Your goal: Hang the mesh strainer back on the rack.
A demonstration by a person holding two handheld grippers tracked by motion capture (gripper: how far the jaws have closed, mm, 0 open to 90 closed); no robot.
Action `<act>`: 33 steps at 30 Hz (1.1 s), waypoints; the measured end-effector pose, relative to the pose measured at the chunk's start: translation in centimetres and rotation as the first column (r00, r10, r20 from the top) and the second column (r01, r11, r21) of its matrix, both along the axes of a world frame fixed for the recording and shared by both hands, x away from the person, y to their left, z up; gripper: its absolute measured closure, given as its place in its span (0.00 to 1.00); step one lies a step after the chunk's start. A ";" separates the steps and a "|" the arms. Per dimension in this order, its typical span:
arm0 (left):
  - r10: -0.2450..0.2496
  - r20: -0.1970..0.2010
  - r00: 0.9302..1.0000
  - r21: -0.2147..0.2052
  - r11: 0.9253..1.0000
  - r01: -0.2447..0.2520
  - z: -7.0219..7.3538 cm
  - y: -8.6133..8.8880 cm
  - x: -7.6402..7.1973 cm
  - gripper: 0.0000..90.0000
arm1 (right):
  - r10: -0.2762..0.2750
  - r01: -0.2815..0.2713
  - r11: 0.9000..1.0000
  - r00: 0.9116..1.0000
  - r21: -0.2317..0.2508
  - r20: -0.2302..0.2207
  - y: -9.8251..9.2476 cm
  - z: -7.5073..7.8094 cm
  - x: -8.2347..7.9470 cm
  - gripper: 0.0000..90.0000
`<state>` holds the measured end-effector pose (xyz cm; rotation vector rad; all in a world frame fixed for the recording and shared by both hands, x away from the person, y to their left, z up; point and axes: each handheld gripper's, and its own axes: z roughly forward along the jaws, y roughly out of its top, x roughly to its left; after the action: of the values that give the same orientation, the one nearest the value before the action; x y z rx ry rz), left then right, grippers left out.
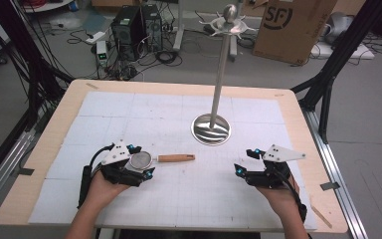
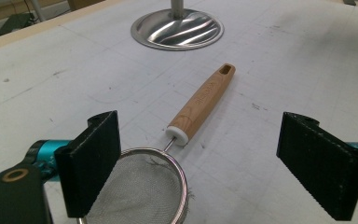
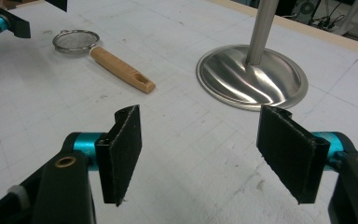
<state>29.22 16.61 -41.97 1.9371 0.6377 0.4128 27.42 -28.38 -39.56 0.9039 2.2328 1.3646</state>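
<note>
Small wire-mesh strainer with wooden handle (image 2: 168, 158) lies flat on white mat, mesh bowl just under left gripper (image 2: 196, 163), jaws wide, empty. Right gripper (image 3: 200, 154) wide, empty. Advice: straddle rim squarely, close gently.

Probably a lab: floor cables (image 1: 40, 64), computer towers (image 1: 137, 30), cardboard box (image 1: 291, 27).

We note the strainer (image 1: 142, 160) lying on the table (image 1: 40, 164) lower left of centre — handle pointing right. The stand (image 1: 211, 129) sits above and right of it, mid-frame.
</note>
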 end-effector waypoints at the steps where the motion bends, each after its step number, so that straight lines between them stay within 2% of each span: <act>1: -0.004 0.000 1.000 0.011 1.000 0.004 0.1 0.0 0.1 0.16 | -0.005 0.005 1.000 1.000 0.003 -0.001 0.0 0.0 0.0 0.34; 3: -0.006 0.004 1.000 0.029 1.000 0.006 0.4 0.0 0.5 0.17 | -0.012 0.012 1.000 1.000 0.004 -0.003 -0.1 0.0 0.0 0.34; 5: 0.001 -0.009 1.000 0.020 1.000 -0.001 0.6 -0.1 1.0 0.17 | -0.012 0.012 1.000 1.000 0.003 0.000 -0.2 0.0 0.0 0.34; 8: -0.012 -0.018 1.000 0.075 0.997 0.013 1.0 -0.7 1.6 0.18 | -0.018 0.018 1.000 1.000 0.005 -0.003 -0.2 0.0 -0.1 0.34; 12: -0.038 -0.034 0.999 0.126 0.991 0.042 1.4 -1.6 2.2 0.18 | -0.024 0.024 1.000 1.000 0.002 -0.011 -0.2 -0.1 0.2 0.34; 16: -0.054 -0.067 0.996 0.141 0.988 0.063 1.5 -2.0 3.0 0.18 | -0.022 0.022 1.000 1.000 -0.003 -0.013 -0.2 -0.3 0.2 0.34; 20: -0.056 -0.108 0.993 0.185 0.980 0.076 1.2 -2.7 3.8 0.18 | -0.025 0.025 1.000 1.000 0.001 -0.013 -0.4 -0.3 0.2 0.34; 21: -0.058 -0.112 0.992 0.203 0.976 0.080 1.2 -2.9 4.0 0.18 | -0.024 0.024 1.000 1.000 0.000 -0.012 -0.4 -0.3 0.2 0.34; 23: -0.058 -0.114 0.992 0.209 0.975 0.081 1.3 -3.3 4.3 0.18 | -0.024 0.024 1.000 1.000 0.004 -0.012 -0.3 -0.3 0.2 0.34; 26: -0.061 -0.119 0.991 0.233 0.968 0.088 1.4 -3.9 4.7 0.18 | -0.019 0.019 1.000 1.000 0.005 -0.013 -0.2 -0.3 0.2 0.34; 28: -0.066 -0.127 0.990 0.255 0.962 0.097 1.5 -4.2 5.0 0.19 | -0.017 0.017 1.000 1.000 0.002 -0.011 -0.2 -0.3 0.2 0.34; 29: -0.071 -0.131 0.989 0.277 0.955 0.105 1.4 -4.4 5.2 0.19 | -0.017 0.017 1.000 1.000 0.003 -0.011 -0.1 -0.3 0.2 0.34; 30: -0.068 -0.134 0.989 0.280 0.954 0.104 1.4 -4.5 5.3 0.20 | -0.015 0.015 1.000 1.000 0.002 -0.014 -0.1 -0.3 0.2 0.34; 33: -0.075 -0.161 0.984 0.305 0.945 0.121 1.0 -4.8 5.8 0.24 | -0.014 0.014 1.000 1.000 0.004 -0.014 -0.1 -0.3 0.2 0.34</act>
<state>35.01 11.82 -40.99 2.3099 0.5933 0.3243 27.61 -28.44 -39.83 0.9311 2.2306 1.3610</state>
